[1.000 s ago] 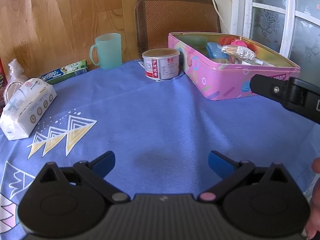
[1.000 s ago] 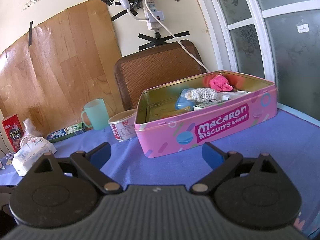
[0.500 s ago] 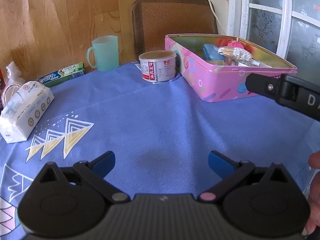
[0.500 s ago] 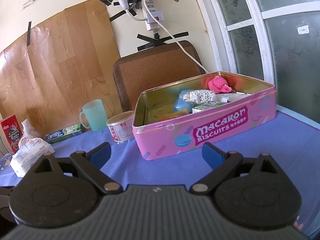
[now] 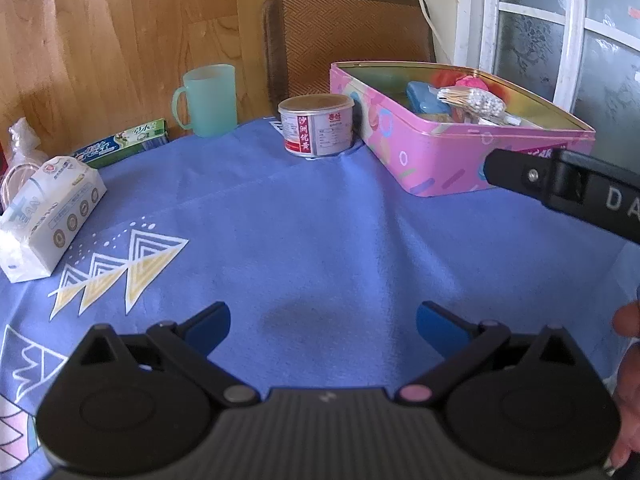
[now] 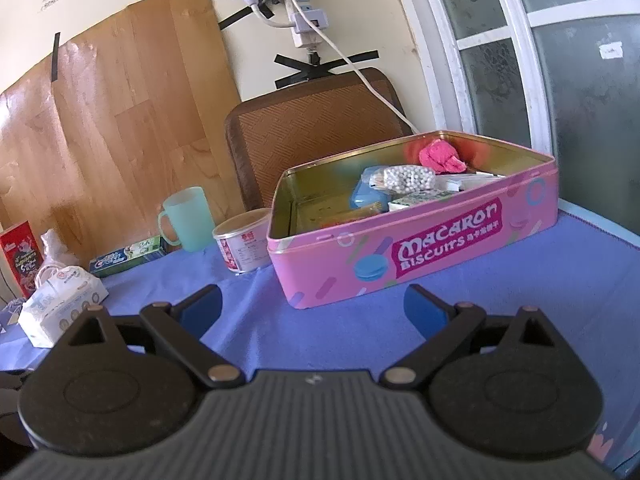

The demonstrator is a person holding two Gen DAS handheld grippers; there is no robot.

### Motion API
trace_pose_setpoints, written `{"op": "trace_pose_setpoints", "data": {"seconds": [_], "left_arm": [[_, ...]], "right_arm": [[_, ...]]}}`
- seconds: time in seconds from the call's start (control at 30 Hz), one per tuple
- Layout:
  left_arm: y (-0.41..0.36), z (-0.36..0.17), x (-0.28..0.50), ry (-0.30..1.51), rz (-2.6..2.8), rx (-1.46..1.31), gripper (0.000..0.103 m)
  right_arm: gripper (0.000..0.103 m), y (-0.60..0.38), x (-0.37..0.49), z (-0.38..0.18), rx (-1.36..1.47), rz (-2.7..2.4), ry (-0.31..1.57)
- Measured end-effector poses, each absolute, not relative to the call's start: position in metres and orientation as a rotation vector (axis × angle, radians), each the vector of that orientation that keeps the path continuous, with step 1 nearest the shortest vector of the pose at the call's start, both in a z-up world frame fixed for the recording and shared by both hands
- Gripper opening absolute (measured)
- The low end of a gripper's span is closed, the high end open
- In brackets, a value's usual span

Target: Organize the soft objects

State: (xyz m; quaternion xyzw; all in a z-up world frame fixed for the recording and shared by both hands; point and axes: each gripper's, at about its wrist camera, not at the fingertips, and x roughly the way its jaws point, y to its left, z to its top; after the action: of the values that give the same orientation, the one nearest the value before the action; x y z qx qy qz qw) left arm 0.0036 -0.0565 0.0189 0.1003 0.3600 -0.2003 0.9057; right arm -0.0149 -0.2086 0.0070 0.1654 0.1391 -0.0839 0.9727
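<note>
Left wrist view: the left gripper (image 5: pixel 323 322) is held low over the blue cloth-covered counter (image 5: pixel 320 232); its jaws are spread wide and nothing is held between them.
Right wrist view: the right gripper (image 6: pixel 312 304) is aimed at the pink rectangular biscuit tin (image 6: pixel 420 252); its jaws are also spread wide and empty.
Tin contents: a crumpled pink soft lump (image 6: pixel 440 156), a clear bag of white beads (image 6: pixel 404 178) and a blue pouch (image 6: pixel 368 198) are seen lying inside, crowded toward the window end.
Remaining soft item: a white plastic-wrapped tissue pack (image 5: pixel 52 208) is left on the counter's left side, well apart from the tin.
Nearby obstacles: a round white tin can (image 5: pixel 316 124) is placed just beside the tin's near corner, with a pale green plastic mug (image 5: pixel 208 100) and a green toothpaste box (image 5: pixel 120 144) behind.
Risk, grasp: the tissue pack's slick wrap is judged likely to slip or crush if only a corner is pinched.
Risk, transfer: the can could be knocked over if the pack is carried low across it.
Risk, collision: the right gripper already crosses the left camera's field, so the two tools could be struck together near the tin.
Risk, placement: the pack may be left perched on the piled contents and slide out.
</note>
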Motion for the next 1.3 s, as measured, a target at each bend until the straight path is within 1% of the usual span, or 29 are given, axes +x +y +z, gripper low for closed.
{"op": "trace_pose_setpoints", "data": {"seconds": [0.97, 1.3], "left_arm": [[-0.056, 0.020, -0.001, 0.725, -0.427, 0.210, 0.103], [-0.056, 0.026, -0.007, 0.674, -0.413, 0.224, 0.103]], "right_arm": [[0.099, -0.209, -0.013, 0.004, 0.337, -0.174, 0.290], [0.099, -0.209, -0.015, 0.006, 0.326, -0.165, 0.279]]}}
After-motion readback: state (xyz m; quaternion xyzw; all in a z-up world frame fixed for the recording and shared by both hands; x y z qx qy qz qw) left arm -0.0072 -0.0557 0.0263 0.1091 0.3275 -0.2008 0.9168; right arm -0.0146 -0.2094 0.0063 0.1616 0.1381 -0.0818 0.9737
